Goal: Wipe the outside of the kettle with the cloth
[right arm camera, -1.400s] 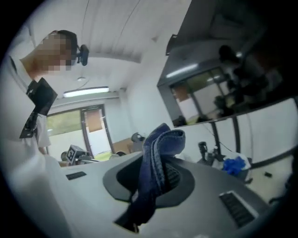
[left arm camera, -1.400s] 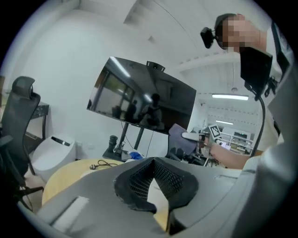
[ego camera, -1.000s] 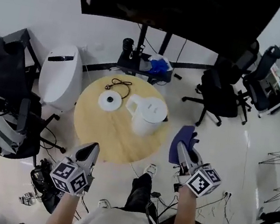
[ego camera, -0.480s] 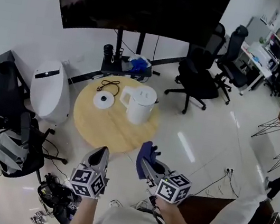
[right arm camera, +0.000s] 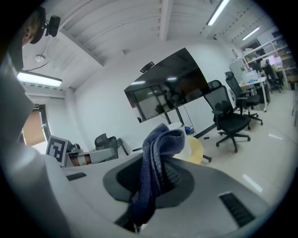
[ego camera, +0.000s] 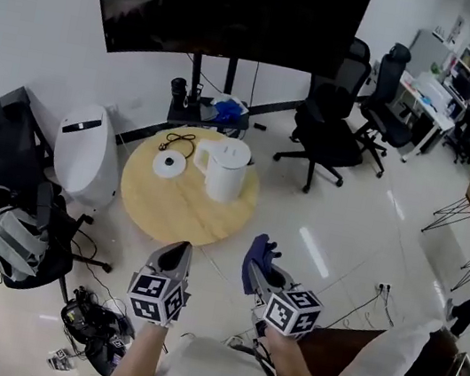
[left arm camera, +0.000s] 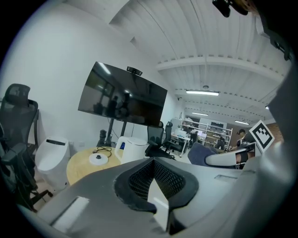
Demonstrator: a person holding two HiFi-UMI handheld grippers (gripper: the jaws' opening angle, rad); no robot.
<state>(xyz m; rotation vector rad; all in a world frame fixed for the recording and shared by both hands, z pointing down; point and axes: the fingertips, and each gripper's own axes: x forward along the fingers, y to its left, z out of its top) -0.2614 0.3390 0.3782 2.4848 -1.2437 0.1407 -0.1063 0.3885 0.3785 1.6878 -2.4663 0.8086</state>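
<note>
A white kettle [ego camera: 222, 167] stands upright on the round wooden table [ego camera: 174, 203], with its round white base [ego camera: 170, 164] and a black cord to its left. The kettle [left arm camera: 132, 148] also shows far ahead in the left gripper view. My right gripper [ego camera: 258, 272] is shut on a dark blue cloth [ego camera: 257, 257], held in the air well short of the table; the folded cloth [right arm camera: 158, 162] sticks up between its jaws. My left gripper [ego camera: 174, 259] is shut and holds nothing, level with the right one and near the table's front edge.
A large black screen [ego camera: 231, 6] on a stand rises behind the table. A white cylindrical appliance [ego camera: 82, 160] and a black chair with a bag [ego camera: 2, 232] stand to the left. Black office chairs [ego camera: 341, 125] are on the right. Cables lie on the floor.
The view has swung, so the table and kettle sit further away and to the left. My right gripper with the cloth has come in towards the left one, both now close to the body.
</note>
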